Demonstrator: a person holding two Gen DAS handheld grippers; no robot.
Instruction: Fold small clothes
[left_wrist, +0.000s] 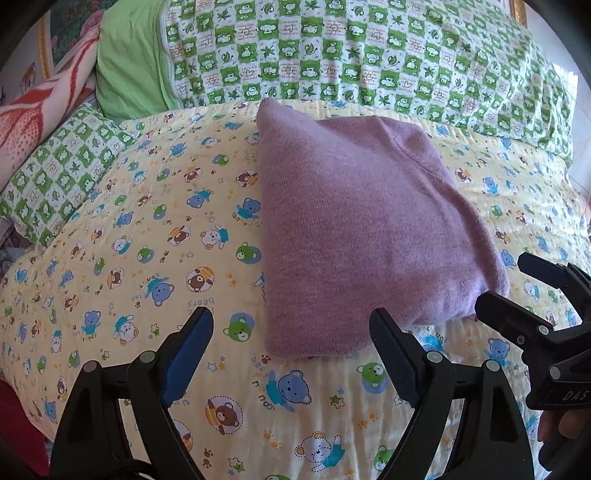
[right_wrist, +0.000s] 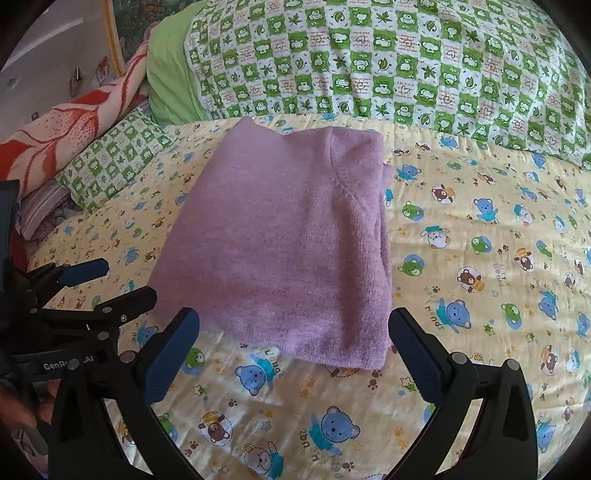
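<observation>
Left wrist view: folded lilac knit garment (left_wrist: 354, 229) lies flat; left tongs (left_wrist: 291, 325) and right tongs (right_wrist: 293, 328) gape wide, empty.

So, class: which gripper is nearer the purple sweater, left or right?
Roughly equal; perhaps the left. The left gripper sits open at the sweater's near edge, its right finger overlapping the hem. The right gripper is open just short of that edge.

Ahead of our left gripper (left_wrist: 291, 332) and our right gripper (right_wrist: 295, 332) the folded sweater (right_wrist: 280, 240) lies on the quilt (right_wrist: 480, 258). Beyond it we find a pillow (right_wrist: 388, 62), and another pillow (left_wrist: 59, 173) far left.
</observation>
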